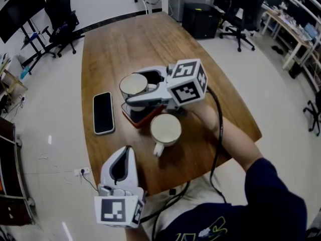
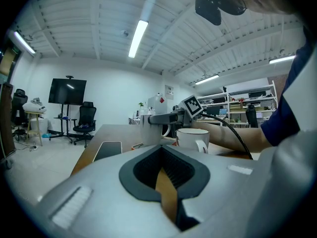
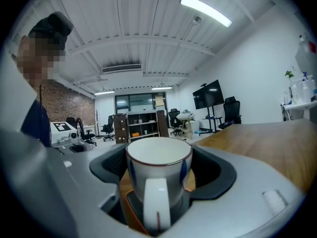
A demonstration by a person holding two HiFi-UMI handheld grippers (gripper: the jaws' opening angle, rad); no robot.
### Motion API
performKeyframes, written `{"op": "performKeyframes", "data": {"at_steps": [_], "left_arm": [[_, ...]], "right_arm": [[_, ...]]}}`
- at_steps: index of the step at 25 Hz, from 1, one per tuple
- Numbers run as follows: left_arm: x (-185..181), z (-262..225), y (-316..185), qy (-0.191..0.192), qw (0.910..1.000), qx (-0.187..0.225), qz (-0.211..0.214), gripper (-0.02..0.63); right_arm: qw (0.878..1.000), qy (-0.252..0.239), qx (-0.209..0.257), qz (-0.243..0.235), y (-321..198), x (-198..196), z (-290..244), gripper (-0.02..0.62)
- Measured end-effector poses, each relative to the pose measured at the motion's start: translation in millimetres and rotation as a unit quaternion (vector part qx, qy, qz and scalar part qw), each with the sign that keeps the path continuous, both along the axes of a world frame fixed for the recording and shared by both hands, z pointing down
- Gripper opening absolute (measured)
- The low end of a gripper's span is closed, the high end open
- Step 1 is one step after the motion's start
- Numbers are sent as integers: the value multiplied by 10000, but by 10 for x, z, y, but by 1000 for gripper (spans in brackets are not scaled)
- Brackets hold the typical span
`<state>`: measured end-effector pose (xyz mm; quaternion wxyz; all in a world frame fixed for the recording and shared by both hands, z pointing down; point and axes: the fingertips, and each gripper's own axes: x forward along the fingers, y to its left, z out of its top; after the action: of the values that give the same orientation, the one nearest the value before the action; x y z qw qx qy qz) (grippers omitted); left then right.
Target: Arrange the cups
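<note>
A white cup (image 1: 132, 84) with a thin red rim sits between the jaws of my right gripper (image 1: 138, 88), which is shut on its sides. In the right gripper view this cup (image 3: 158, 170) fills the middle, its handle facing the camera, and the right gripper (image 3: 158, 182) clasps it over a dark, red-edged coaster (image 3: 130, 202). Whether the cup rests on the coaster (image 1: 136, 116) I cannot tell. A second white cup (image 1: 165, 128) stands just nearer, handle towards me. My left gripper (image 1: 124, 157) is at the table's near edge, shut and holding nothing.
A black phone (image 1: 104, 112) lies flat on the wooden table (image 1: 130, 39) left of the cups. The right gripper's cable (image 1: 216, 134) runs along the forearm. Office chairs, desks and a screen on a stand surround the table.
</note>
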<state>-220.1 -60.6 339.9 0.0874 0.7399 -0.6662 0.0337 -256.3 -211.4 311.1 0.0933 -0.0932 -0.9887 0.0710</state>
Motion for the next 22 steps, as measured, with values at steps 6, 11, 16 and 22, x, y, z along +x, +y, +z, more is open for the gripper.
{"op": "performKeyframes", "data": {"at_steps": [6, 11, 16, 22], "left_arm": [[-16, 23, 26, -90, 9999, -36, 27, 3], [-26, 36, 24, -59, 10000, -53, 12, 3], [-24, 11, 24, -64, 10000, -57, 15, 3], [-38, 15, 15, -141, 9999, -24, 64, 3]], "right_arm": [[9999, 75, 69, -117, 103, -40, 56, 380], [9997, 104, 206, -122, 82, -39, 134, 380], [9978, -93, 545, -360, 144, -14, 127, 382], [9946, -932, -394, -206, -24, 92, -178, 446]]}}
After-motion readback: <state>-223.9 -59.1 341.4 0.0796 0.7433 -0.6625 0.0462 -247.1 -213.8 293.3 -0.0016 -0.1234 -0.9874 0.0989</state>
